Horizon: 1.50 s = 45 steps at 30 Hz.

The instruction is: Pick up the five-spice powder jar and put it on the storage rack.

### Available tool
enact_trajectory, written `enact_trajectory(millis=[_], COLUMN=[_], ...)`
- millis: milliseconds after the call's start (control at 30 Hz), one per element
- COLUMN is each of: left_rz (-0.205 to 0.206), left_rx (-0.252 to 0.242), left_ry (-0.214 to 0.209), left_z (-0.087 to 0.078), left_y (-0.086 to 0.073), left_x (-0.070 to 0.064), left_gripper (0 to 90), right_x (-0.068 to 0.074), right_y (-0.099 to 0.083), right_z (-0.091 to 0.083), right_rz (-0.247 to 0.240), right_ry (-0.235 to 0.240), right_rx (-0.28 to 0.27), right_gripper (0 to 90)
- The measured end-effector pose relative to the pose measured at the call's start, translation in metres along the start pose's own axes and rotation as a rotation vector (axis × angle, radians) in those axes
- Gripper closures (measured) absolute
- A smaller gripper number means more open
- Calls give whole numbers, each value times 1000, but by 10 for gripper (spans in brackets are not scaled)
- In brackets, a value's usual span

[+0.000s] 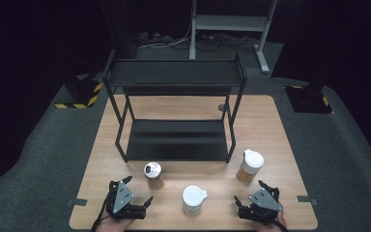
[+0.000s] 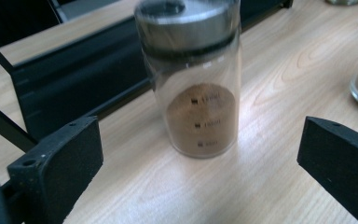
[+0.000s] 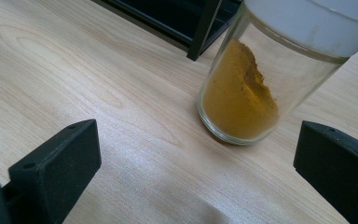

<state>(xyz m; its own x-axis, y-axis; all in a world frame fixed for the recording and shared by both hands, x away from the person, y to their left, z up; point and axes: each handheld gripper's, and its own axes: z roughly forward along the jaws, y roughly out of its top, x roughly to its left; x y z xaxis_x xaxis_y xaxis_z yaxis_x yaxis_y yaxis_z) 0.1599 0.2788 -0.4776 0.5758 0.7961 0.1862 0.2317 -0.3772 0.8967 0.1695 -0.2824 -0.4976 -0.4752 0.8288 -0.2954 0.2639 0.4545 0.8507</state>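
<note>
Three spice jars stand on the wooden table (image 1: 270,125). A silver-lidded jar (image 1: 153,175) with brown powder sits left of centre; in the left gripper view the same jar (image 2: 193,79) stands just ahead of the jaws. A white-lidded jar (image 1: 193,199) stands near the front edge. Another white-lidded jar (image 1: 250,166) holds yellow powder, and the right gripper view shows that jar (image 3: 265,79) ahead and to the right. My left gripper (image 1: 138,190) is open at the front left, empty. My right gripper (image 1: 249,192) is open at the front right, empty.
A black two-tier metal rack (image 1: 176,77) stands across the middle and back of the table, its lower shelf (image 1: 176,140) just behind the jars. Beyond the table lie dark carpet, a metal frame's legs (image 1: 232,24) and cables.
</note>
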Motion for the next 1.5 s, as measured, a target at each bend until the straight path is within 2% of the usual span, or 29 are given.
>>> enact_trajectory(millis=[433,800,1500], left_rz=[-15,-10,-79], left_rx=[-25,-54,-82], left_ry=[-9,-9,-33], left_z=[2,10,32], left_y=[13,22,23], left_x=[3,5,14], left_gripper=[5,5,12], right_x=[0,-1,-1], right_y=[0,-1,-1], right_z=[0,0,0], right_rz=[5,12,15], right_ry=[-3,-2,1], right_rx=[-1,-3,-3], right_gripper=[0,0,0])
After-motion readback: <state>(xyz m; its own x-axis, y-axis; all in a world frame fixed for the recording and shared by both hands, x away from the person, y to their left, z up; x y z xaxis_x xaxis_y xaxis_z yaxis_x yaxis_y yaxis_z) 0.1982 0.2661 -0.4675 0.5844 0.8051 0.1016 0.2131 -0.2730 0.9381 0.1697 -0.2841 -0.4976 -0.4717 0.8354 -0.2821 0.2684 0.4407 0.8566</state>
